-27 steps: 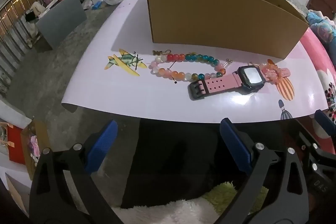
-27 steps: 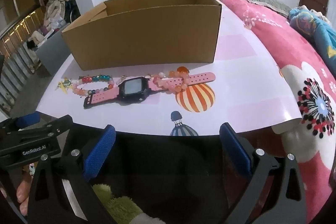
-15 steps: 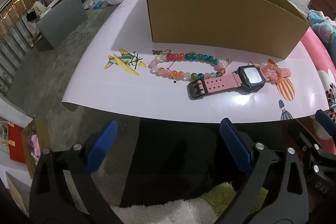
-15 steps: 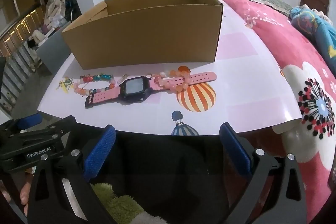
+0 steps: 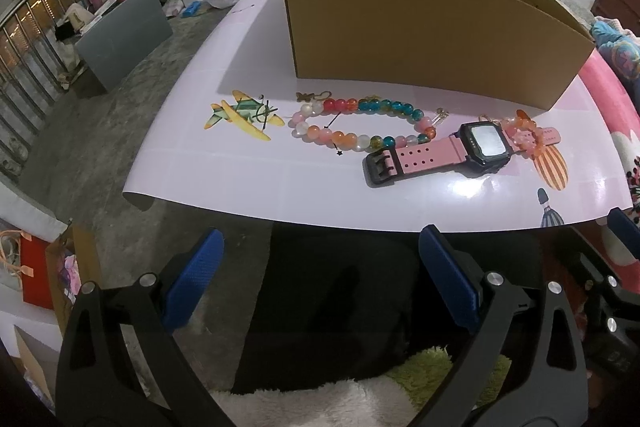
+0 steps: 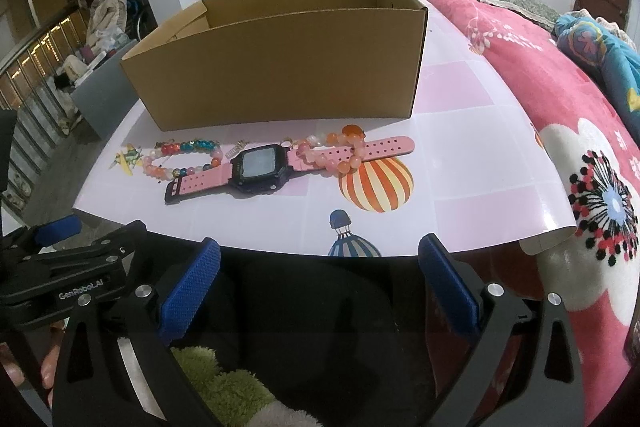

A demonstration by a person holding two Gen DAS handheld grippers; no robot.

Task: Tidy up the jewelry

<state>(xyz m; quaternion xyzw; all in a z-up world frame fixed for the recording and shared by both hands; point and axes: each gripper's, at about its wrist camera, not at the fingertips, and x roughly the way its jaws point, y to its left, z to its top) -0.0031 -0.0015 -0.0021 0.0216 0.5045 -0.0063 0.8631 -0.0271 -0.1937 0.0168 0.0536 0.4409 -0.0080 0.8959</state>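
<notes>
A multicoloured bead bracelet [image 5: 360, 123] [image 6: 182, 159], a pink-strapped watch [image 5: 460, 151] [image 6: 260, 169] and an orange-pink bead bracelet [image 5: 526, 133] [image 6: 340, 153] draped over the watch strap lie in a row on the table in front of an open cardboard box [image 5: 420, 31] [image 6: 280, 67]. My left gripper [image 5: 320, 279] is open and empty, held below the table's near edge. My right gripper [image 6: 320, 279] is open and empty, also short of the edge. The left gripper's body [image 6: 68, 279] shows at the right wrist view's lower left.
The table [image 5: 240, 183] [image 6: 480, 147] has a pale pink cover with plane and balloon prints. A bed with a pink floral quilt [image 6: 560, 107] lies to the right. A grey panel [image 5: 124, 31] and clutter stand on the floor at left.
Both grippers have crept slightly closer to the table. The jewelry and box have not moved.
</notes>
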